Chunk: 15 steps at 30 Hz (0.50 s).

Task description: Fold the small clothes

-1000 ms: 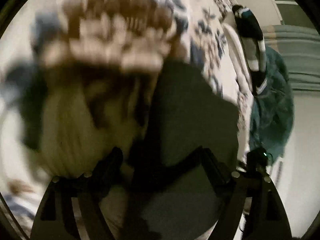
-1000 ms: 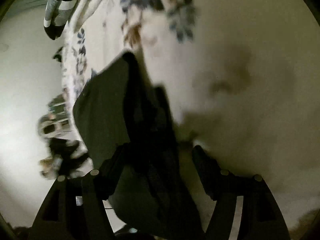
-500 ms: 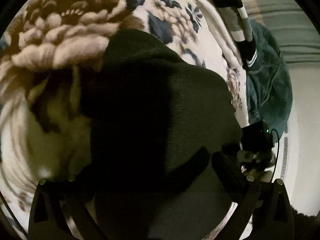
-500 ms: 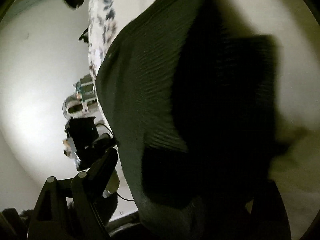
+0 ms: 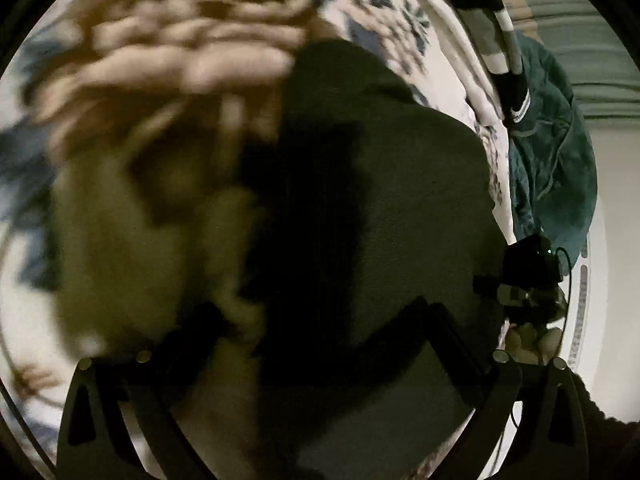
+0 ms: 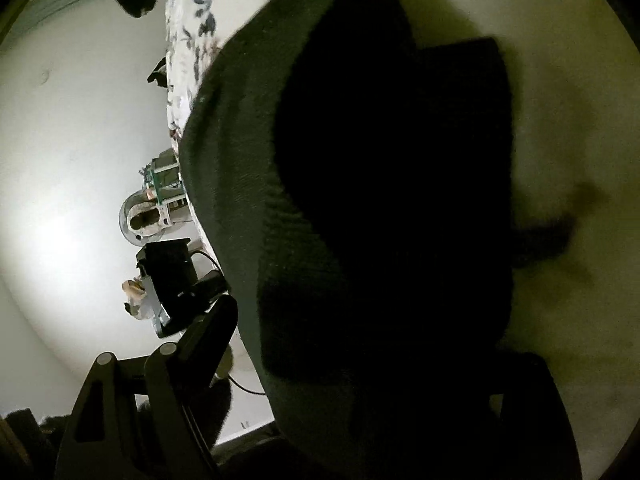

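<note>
The dark knit garment (image 5: 400, 208) fills both views — draped between the left hand-held gripper (image 5: 320, 320) and right hand-held gripper (image 6: 360, 340), spreading toward 12 o'clock; whether either grips it, I cannot tell.

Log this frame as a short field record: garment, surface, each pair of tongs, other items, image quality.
garment: dark knit piece, filling most of both wrist views, ribbed texture in the right view
surface: floral blanket beneath it
left tongs: garment lies between the fingers; grip cannot be told
right tongs: one finger visible, the other hidden by the cloth; grip cannot be told
other items: striped sock and teal cloth at the blanket's far edge
image quality: left view motion-blurred, both dim
</note>
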{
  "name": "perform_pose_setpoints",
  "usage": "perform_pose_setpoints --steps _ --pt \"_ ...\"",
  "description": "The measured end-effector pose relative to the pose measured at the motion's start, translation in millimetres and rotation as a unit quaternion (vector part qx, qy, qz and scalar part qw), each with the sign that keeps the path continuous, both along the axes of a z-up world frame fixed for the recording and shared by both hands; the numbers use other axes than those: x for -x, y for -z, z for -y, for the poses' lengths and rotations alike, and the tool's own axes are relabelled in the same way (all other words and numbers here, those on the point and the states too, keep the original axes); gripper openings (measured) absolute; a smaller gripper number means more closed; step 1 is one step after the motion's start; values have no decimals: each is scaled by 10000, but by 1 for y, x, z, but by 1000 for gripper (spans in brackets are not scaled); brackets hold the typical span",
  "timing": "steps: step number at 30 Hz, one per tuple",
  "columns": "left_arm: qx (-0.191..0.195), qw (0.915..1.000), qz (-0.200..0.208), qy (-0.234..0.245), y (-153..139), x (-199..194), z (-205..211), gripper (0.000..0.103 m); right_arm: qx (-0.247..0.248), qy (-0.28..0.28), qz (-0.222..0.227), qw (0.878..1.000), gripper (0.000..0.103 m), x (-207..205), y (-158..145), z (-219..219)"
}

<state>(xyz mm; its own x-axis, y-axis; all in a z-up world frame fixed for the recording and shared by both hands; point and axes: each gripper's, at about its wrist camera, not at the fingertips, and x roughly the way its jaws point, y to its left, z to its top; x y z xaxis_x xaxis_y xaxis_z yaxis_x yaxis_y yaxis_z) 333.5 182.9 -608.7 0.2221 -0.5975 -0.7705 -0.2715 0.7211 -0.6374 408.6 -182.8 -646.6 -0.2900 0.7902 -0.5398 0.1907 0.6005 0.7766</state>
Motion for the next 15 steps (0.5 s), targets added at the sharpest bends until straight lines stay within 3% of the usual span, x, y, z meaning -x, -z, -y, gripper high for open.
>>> perform_pose_setpoints --steps 5,6,7,8,9,10,11,12,15 --pt "228 9991 332 126 -18 -11 23 102 140 -186 222 9995 85 -2 -3 -36" --pt "272 9989 381 68 -21 -9 23 97 200 -218 279 9992 79 -1 -5 -41" --pt "291 9988 395 15 -21 -8 21 81 273 -237 330 9988 70 0 -7 -44" --pt "302 9988 383 -69 -22 -5 15 68 400 -241 350 9983 45 1 -7 -44" --pt "307 9988 307 -237 -21 -1 4 38 520 -175 316 9980 36 2 -7 -42" --pt "403 9982 265 -347 -19 2 -2 26 458 -5 241 9987 33 4 -7 -37" --pt "794 9949 247 -569 -18 8 -13 24 447 126 231 9987 29 5 -10 -34" --pt "903 9937 246 -623 -20 10 -17 23 491 205 266 9982 27 7 -13 -33" --pt "897 9945 335 -432 -37 6 -11 22 715 230 464 9961 23 14 -33 -41"
